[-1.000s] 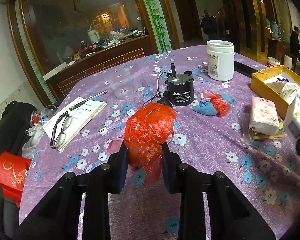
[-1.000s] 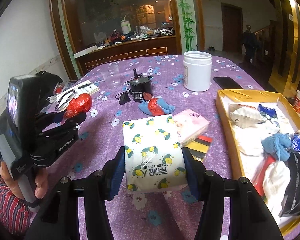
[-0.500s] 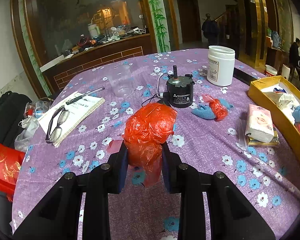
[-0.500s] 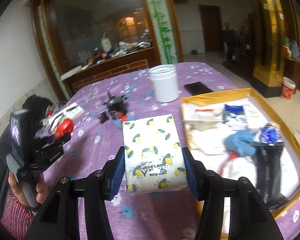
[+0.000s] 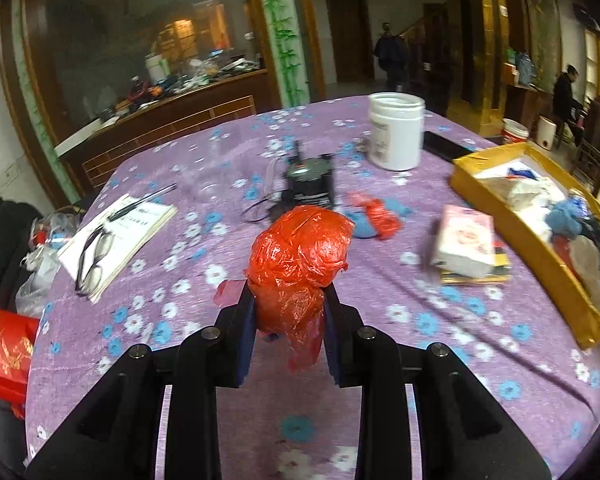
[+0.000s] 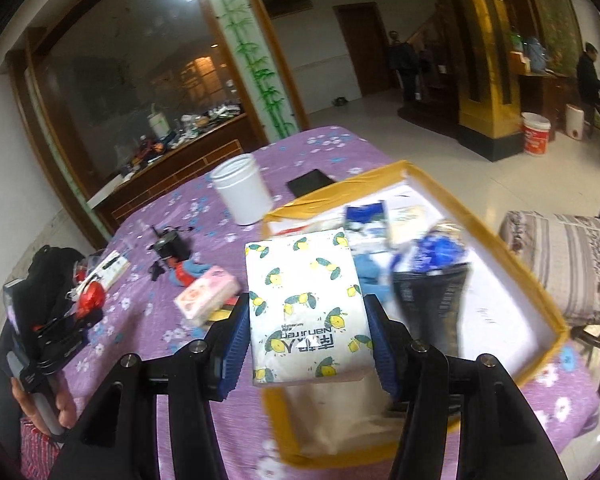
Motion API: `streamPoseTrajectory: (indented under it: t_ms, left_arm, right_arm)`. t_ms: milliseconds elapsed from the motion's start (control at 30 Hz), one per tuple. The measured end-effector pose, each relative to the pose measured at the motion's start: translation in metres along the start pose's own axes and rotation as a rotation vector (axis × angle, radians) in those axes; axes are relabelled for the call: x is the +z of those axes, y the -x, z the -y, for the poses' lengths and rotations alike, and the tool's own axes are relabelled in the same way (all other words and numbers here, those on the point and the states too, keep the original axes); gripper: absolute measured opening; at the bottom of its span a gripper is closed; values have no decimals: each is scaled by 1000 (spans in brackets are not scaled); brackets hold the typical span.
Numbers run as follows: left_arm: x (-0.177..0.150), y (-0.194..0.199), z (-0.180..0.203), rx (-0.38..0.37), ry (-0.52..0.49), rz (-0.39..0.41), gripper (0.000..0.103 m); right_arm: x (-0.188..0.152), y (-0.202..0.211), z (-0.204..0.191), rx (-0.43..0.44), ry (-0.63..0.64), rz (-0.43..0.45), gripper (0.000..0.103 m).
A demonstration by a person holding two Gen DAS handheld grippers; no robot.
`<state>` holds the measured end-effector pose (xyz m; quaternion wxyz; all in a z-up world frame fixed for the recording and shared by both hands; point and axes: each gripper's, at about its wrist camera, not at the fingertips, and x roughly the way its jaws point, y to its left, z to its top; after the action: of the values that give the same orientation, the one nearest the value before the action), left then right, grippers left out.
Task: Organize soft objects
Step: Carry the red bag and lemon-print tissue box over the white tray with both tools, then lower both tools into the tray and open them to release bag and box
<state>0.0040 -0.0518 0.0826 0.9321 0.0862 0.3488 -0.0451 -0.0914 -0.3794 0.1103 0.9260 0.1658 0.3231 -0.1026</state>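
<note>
My left gripper (image 5: 290, 300) is shut on a crumpled red plastic bag (image 5: 300, 256) and holds it above the purple flowered tablecloth (image 5: 420, 360). My right gripper (image 6: 306, 320) is shut on a white tissue pack with lemon prints (image 6: 306, 304) and holds it over the near left part of the yellow box (image 6: 540, 280). The box holds several soft items, among them a blue cloth (image 6: 370, 276) and a dark bag (image 6: 432, 300). The box also shows at the right of the left wrist view (image 5: 532, 248). The left gripper shows in the right wrist view (image 6: 82, 312).
On the table lie a pink tissue pack (image 5: 464, 240), a blue and red cloth bundle (image 5: 374, 218), a black motor (image 5: 310, 184), a white jar (image 5: 396, 136), a black phone (image 5: 444, 146), a clear cup (image 5: 204, 176), and a notebook with glasses (image 5: 116, 236).
My right gripper has carried the lemon tissue pack rightward from above the table to over the yellow box. My left gripper has kept the red bag and shifted slightly.
</note>
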Motion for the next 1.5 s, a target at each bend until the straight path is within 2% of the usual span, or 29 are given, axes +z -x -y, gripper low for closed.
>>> streamPoseTrajectory:
  t_ms: [167,367,467,700,900,1033,1233,1500]
  left_arm:
    - [12,15,39,-87,-52,8,26]
    - [35,21,103,-237,-112,-38,26]
    - [47,18,138,-303,-141,-67,26]
    - [68,-6,206,-396,-146,-141,27]
    - [85,-38,246,-436,-99,-200,27]
    - [83,-56,261,-445,-75,-238,27]
    - [77,-49,263,-420,-118,-163,27]
    - [72,-46,263,-409,-137,-123,28]
  right_arm:
    - [3,13,24,-48,-1,0,56]
    - [9,18,41,-96,11,-13,56]
    - [19,13,45,-104,27,-41,56]
    - [56,-6,47,-111,59,-74,56]
    - [84,-32,50,-100,56,-100,56]
    - [102,-69,56,-115,30,-130,56]
    - [107,-128,78,-131,-31,-236,56]
    - [105,-166,62,-179,60,-303,56]
